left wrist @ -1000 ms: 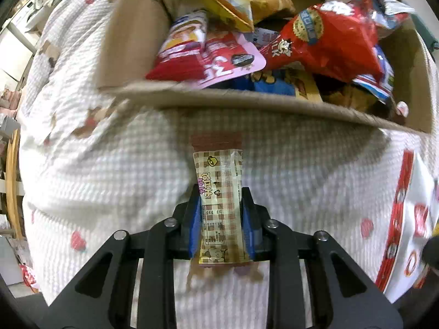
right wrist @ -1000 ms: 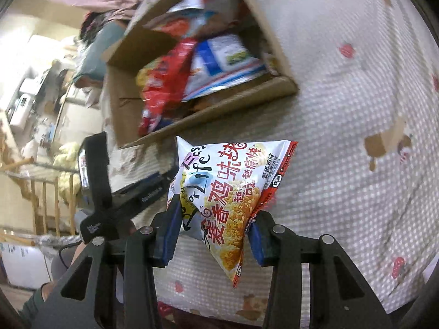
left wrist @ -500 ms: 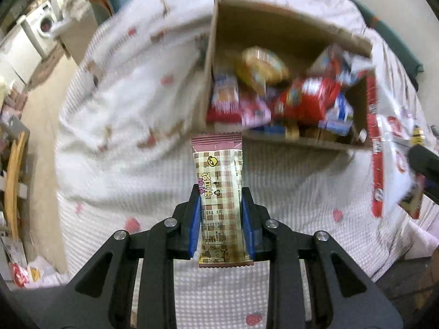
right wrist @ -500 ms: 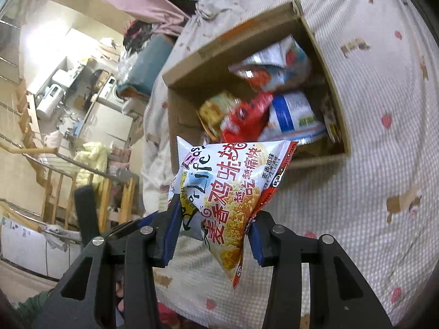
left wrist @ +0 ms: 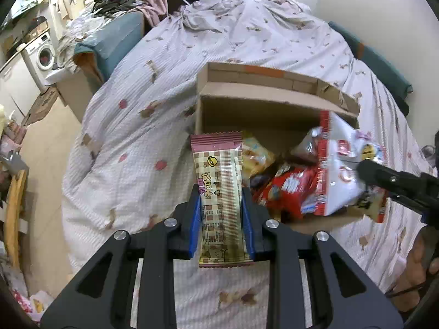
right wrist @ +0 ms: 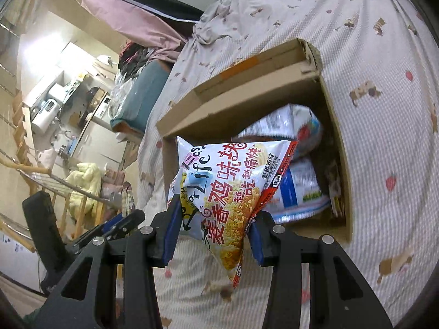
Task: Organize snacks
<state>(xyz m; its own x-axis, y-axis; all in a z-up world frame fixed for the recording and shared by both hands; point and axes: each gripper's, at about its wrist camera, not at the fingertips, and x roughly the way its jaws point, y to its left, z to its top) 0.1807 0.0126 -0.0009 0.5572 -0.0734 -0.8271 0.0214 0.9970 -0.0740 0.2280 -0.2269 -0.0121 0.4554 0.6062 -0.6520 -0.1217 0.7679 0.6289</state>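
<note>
My left gripper (left wrist: 219,205) is shut on a long brown-checked snack bar (left wrist: 219,189) that stands upright between its blue pads. It hangs above the near edge of an open cardboard box (left wrist: 263,101) on the bed, with several snack packs (left wrist: 290,189) inside. My right gripper (right wrist: 214,219) is shut on a white and red snack bag (right wrist: 227,186), held over the same cardboard box (right wrist: 247,93). In the left wrist view that snack bag (left wrist: 340,164) and the right gripper's black arm show at the right.
The box rests on a bed with a pale patterned quilt (left wrist: 131,142). A blue-cushioned chair (left wrist: 115,41) piled with clothes stands beside the bed. A washing machine (left wrist: 41,54) and a wooden rack (right wrist: 33,170) are on the floor to the left. A person's hand (left wrist: 422,263) shows at the right edge.
Both grippers have risen and pulled back from the box, so the whole box and more of the bed and room now show. Each keeps its snack held.
</note>
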